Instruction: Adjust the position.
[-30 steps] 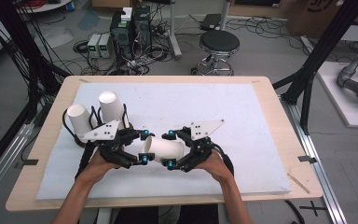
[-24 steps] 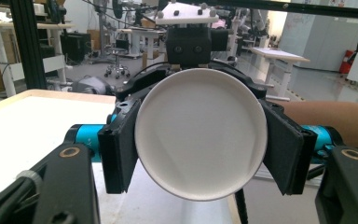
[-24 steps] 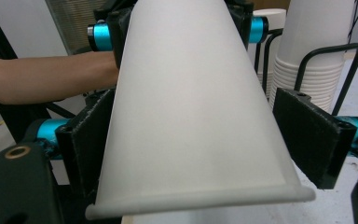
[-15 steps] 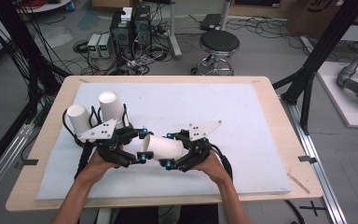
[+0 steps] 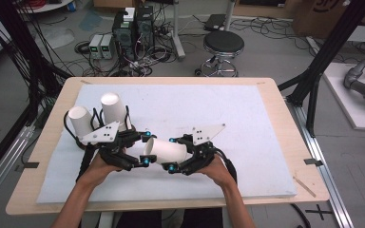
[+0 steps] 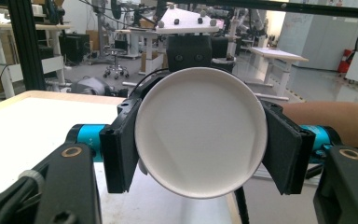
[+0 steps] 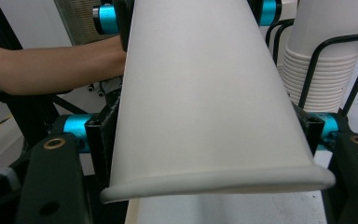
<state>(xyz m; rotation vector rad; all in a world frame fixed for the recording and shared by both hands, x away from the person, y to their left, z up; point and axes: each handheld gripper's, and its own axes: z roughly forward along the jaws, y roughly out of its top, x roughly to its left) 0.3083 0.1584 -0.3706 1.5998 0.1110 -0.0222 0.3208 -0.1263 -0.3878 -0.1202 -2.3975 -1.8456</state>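
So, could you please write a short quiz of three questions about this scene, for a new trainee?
1. True or false: the white paper cup lies sideways between the left gripper and the right gripper.
2. Which end of the cup faces the left gripper's camera? A) its closed bottom B) its open mouth C) its side wall
3. What stands at the table's left side, beyond the left gripper?

Key
1. True. The left gripper clamps one end; the right gripper's jaws have just been closing, and their pads now press on the other end.
2. A: the left gripper view shows the round closed bottom.
3. Two stacks of white cups, upside down in a black wire holder.
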